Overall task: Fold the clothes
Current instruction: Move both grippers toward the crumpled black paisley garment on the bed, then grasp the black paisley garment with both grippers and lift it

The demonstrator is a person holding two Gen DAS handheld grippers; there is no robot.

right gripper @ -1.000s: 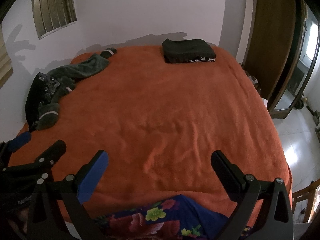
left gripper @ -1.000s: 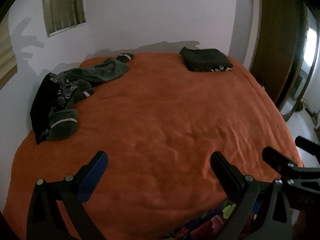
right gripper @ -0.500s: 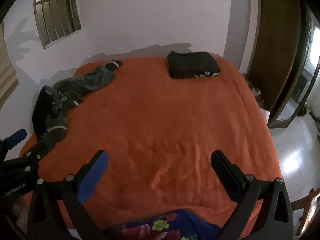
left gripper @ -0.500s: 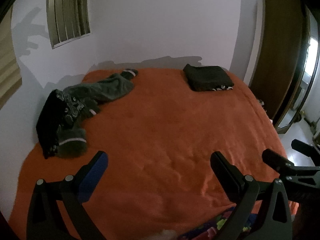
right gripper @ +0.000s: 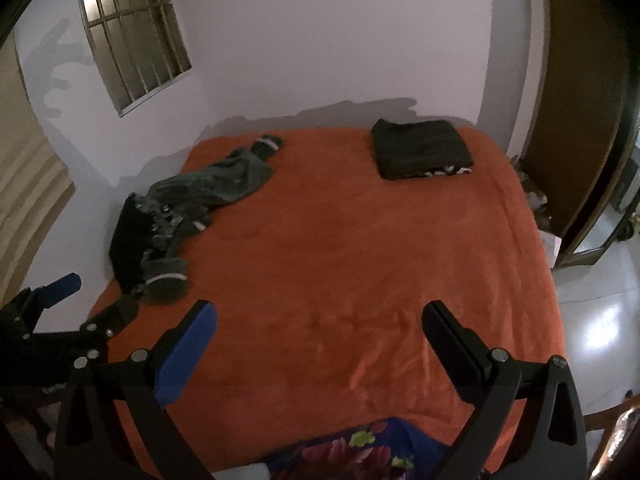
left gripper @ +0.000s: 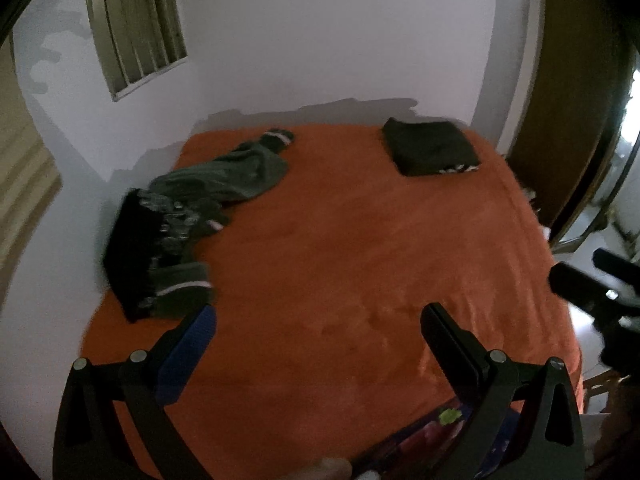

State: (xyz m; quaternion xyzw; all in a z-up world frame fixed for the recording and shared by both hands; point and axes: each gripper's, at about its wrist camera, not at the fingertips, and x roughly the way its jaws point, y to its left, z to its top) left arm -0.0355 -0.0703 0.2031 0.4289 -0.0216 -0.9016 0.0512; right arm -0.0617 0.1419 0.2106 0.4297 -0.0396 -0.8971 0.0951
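A loose heap of grey and black clothes (left gripper: 188,216) lies along the far left side of the orange bed (left gripper: 340,264); it also shows in the right wrist view (right gripper: 188,208). A folded dark garment (left gripper: 430,152) sits at the far right corner, also seen in the right wrist view (right gripper: 420,154). My left gripper (left gripper: 318,330) is open and empty above the bed's near part. My right gripper (right gripper: 320,326) is open and empty, level with it. Each gripper shows at the edge of the other's view.
A floral blue cloth (right gripper: 360,448) lies at the bed's near edge. A wooden wardrobe door (right gripper: 580,100) stands to the right, with tiled floor (right gripper: 600,320) beside the bed. A white wall with a barred window (right gripper: 132,36) is behind the bed.
Both grippers have risen and pulled back from the bed, so more of the wall and window shows. Both stay open and empty. The clothes have not moved.
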